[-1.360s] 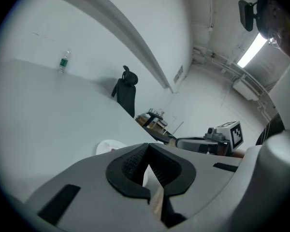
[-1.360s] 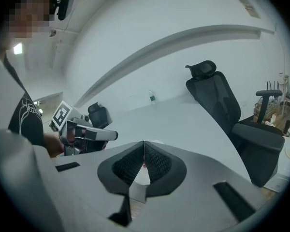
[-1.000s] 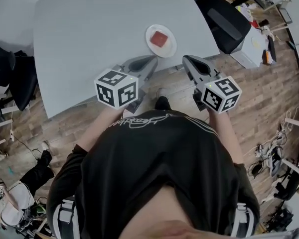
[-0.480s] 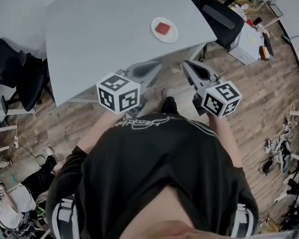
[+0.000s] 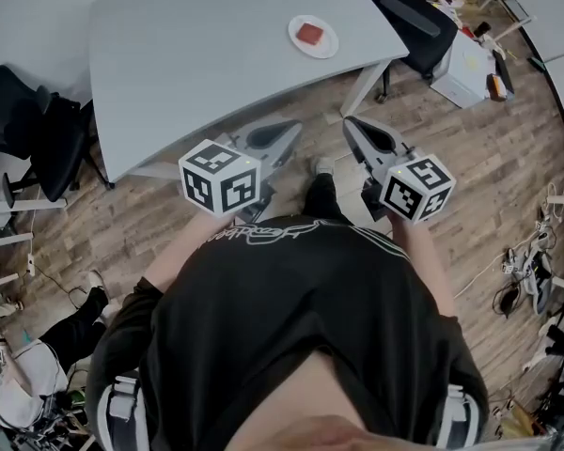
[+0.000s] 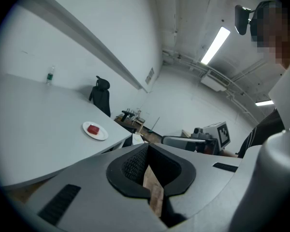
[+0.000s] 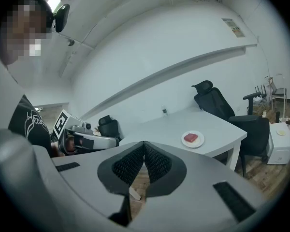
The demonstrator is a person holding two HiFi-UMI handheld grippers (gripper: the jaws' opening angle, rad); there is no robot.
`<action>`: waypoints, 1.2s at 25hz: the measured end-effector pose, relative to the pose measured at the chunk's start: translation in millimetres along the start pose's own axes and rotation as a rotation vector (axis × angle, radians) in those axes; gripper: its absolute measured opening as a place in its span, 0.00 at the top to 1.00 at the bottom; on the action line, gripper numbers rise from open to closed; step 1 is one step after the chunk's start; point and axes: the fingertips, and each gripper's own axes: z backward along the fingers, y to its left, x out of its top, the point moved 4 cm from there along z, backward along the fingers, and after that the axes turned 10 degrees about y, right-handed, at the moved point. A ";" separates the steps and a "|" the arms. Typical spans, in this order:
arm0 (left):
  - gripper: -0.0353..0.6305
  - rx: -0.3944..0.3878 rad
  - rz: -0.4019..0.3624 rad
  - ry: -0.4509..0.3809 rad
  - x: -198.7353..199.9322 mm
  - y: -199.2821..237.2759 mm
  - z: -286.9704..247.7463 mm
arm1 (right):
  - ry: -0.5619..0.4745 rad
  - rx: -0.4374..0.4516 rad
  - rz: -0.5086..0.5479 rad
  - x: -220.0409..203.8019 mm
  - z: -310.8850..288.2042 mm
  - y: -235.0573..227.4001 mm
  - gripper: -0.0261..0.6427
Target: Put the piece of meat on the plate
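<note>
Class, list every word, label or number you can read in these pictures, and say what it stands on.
Nothing reads clearly.
Black shirt: white script print, illegible.
Wall sign: too small to read.
Marker cubes: square patterns only, no words.

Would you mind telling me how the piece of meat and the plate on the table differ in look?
The piece of meat is red; the plate is white. The meat is a blocky, roughly square piece, while the plate is round and flat. The meat is smaller, covering only the plate's middle. Both sit together near one corner of the grey table.
</note>
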 end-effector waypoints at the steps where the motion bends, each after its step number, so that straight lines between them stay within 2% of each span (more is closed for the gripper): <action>1: 0.94 0.001 0.004 0.002 -3.2 -0.7 1.0 | 0.003 0.002 -0.006 -3.6 0.5 1.8 0.95; 7: 0.94 0.001 0.008 0.015 -17.2 -4.7 6.7 | 0.039 -0.004 -0.007 -21.1 2.5 13.2 0.95; 30: 0.94 -0.012 0.032 0.011 -38.9 -10.0 12.0 | 0.077 -0.027 0.020 -34.9 11.1 27.4 0.95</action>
